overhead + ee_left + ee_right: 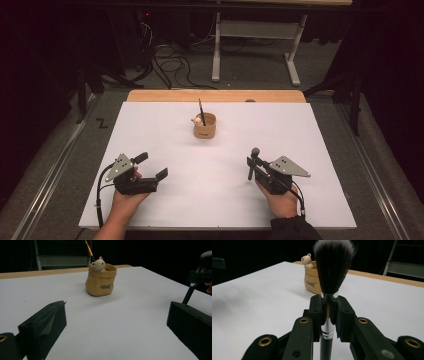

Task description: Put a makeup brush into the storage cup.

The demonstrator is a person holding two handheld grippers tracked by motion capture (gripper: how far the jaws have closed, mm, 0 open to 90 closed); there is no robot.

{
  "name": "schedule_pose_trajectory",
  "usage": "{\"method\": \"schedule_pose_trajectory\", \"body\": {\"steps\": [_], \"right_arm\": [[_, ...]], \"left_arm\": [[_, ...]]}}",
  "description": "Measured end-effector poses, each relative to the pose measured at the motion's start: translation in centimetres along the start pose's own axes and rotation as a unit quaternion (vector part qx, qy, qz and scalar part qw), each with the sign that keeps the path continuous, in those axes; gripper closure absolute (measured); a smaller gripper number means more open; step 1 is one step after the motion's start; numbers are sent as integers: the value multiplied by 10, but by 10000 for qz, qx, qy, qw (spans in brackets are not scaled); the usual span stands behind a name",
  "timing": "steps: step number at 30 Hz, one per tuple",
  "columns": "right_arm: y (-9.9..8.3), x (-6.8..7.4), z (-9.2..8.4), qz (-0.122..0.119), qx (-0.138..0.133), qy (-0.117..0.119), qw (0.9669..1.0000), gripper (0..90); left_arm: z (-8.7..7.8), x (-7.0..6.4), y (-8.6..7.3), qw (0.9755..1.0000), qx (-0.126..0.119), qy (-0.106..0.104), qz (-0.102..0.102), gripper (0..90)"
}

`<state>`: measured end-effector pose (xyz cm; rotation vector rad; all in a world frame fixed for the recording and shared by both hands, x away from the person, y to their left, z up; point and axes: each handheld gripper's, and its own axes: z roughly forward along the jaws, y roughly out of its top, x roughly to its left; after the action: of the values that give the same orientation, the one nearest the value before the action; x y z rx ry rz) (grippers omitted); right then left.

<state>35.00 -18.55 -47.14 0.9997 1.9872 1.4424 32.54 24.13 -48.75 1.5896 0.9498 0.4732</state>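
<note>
The right gripper (254, 161) has its 2 jaws closed tight on a makeup brush (333, 270), clamping the silver ferrule just under the bristles. In the right gripper view the brush stands upright between the jaws, its dark, white-tipped bristle head fanning out above them and its black handle running down below the clamp. In the high view the brush (253, 162) is held at the right side of the white table sheet (220, 200), bristle end up, with the handle reaching down toward the sheet; whether it touches I cannot tell.

The left gripper (150, 167) rests at the left of the sheet, jaws spread wide with nothing between them.

A tan bag-shaped pot (205, 126) with a small bear figure (99, 264) on its rim stands well ahead of both grippers, near the far middle of the sheet, and 1 slim brush (201, 111) leans inside it.
</note>
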Motion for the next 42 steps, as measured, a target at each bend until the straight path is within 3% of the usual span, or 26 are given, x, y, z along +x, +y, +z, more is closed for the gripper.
{"method": "schedule_pose_trajectory", "body": {"steps": [7,13,19,28,42], "right_arm": [[5,-1,-1,167,-161,73,9997,784],[13,0,9,258,-272,146,9992,784],[24,3,24,242,-305,186,9991,784],[46,-3,50,377,-432,202,9981,784],[88,-10,92,406,-545,80,9977,785]], "left_arm": [[-1,0,0,10000,10,15,-2,34],[-3,2,-1,10000,34,18,4,33],[-4,1,-2,10000,41,10,5,33],[-5,-4,-1,9998,108,-44,139,31],[-7,-3,-1,9999,102,-86,97,31]]}}
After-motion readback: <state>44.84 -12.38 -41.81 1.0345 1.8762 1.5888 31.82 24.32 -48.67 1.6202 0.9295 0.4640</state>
